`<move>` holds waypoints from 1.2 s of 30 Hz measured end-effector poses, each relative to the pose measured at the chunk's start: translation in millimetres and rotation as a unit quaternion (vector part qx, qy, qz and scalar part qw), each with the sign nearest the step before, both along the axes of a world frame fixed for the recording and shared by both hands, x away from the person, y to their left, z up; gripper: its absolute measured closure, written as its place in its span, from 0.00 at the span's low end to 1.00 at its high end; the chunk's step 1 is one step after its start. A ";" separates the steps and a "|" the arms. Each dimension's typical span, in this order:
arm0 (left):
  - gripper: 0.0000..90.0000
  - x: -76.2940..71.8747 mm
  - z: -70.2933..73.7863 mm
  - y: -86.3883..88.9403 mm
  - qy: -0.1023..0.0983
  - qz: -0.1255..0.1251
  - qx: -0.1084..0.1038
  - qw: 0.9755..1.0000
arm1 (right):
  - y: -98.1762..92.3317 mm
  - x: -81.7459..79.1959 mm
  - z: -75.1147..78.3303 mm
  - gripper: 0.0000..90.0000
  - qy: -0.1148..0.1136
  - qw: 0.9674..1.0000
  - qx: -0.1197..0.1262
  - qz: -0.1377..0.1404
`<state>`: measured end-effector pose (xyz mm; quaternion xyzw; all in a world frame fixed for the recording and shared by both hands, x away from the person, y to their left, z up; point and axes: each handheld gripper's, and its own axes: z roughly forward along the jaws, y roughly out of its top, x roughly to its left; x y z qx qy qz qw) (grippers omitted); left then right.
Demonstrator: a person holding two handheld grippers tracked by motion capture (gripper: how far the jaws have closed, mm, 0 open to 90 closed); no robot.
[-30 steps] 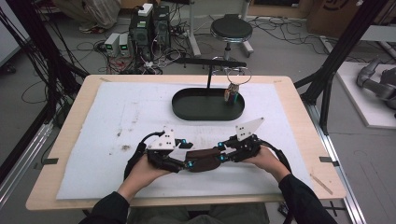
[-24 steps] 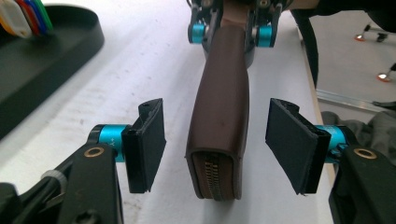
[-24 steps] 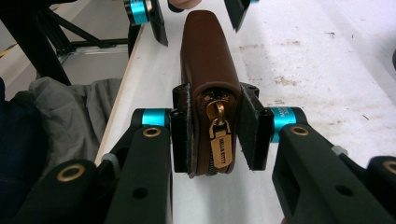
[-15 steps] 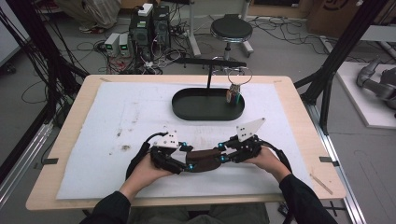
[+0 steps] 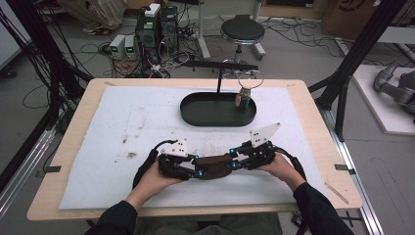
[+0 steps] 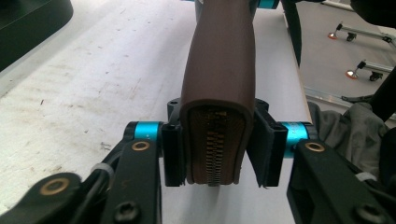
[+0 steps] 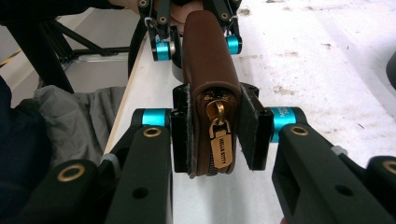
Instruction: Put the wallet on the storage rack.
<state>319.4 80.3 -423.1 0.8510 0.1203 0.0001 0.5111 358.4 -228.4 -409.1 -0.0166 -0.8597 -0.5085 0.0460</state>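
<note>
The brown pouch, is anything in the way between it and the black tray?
Nothing visible. The brown pouch is held at both ends by the left hand-held gripper and right hand-held gripper; only bare white mat lies before the black tray.

Smooth matt brown leather pouch [image 6: 219, 70], brass-toned metal zip pull [image 7: 219, 147], scuffed white table cover [image 5: 147, 122]

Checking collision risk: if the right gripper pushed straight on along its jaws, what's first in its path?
The brown zip pouch it already clamps; beyond that, the left gripper gripping the pouch's far end.
</note>
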 end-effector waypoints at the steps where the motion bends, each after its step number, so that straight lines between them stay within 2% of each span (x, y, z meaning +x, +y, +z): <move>1: 0.71 -0.1 0.2 0.1 0.000 0.000 -0.003 1.000 | -0.1 -0.1 0.1 0.77 0.000 1.000 0.002 0.000; 4: 0.72 -0.4 2.0 0.4 -0.002 -0.003 -0.011 1.000 | -1.4 -1.2 1.8 0.74 0.001 1.000 0.005 -0.001; 7: 0.73 -0.5 4.6 0.8 -0.008 0.000 -0.009 1.000 | -4.7 -1.7 6.0 0.64 -0.010 1.000 0.019 -0.015; 10: 0.73 0.4 9.9 2.2 -0.021 0.005 0.004 1.000 | -14.5 -2.0 12.5 0.50 -0.007 0.998 0.037 -0.051; 12: 0.73 2.2 15.7 3.9 -0.025 0.011 0.000 1.000 | -24.1 -1.5 17.9 0.42 -0.011 0.995 0.046 -0.086; 14: 0.73 3.9 21.8 5.9 -0.030 0.017 -0.006 0.999 | -34.4 0.2 22.4 0.36 -0.011 0.990 0.059 -0.124; 16: 0.73 6.5 30.4 9.2 -0.036 0.021 -0.009 0.999 | -43.6 0.2 25.9 0.34 -0.021 0.985 0.065 -0.160; 20: 0.73 12.8 44.7 15.8 -0.044 0.033 -0.021 0.998 | -65.5 -0.4 31.7 0.33 -0.050 0.968 0.071 -0.236; 23: 0.73 19.2 53.0 20.5 -0.049 0.045 -0.031 0.997 | -78.0 -1.3 33.4 0.33 -0.064 0.954 0.076 -0.283; 26: 0.73 25.2 59.1 23.5 -0.053 0.056 -0.037 0.996 | -87.6 -1.6 34.4 0.33 -0.071 0.942 0.079 -0.317; 29: 0.73 32.5 65.3 25.9 -0.056 0.068 -0.037 0.995 | -94.2 -1.4 34.5 0.32 -0.070 0.936 0.081 -0.334; 36: 0.73 48.9 75.5 25.3 -0.065 0.093 -0.030 0.993 | -101.3 0.9 33.0 0.31 -0.068 0.930 0.078 -0.353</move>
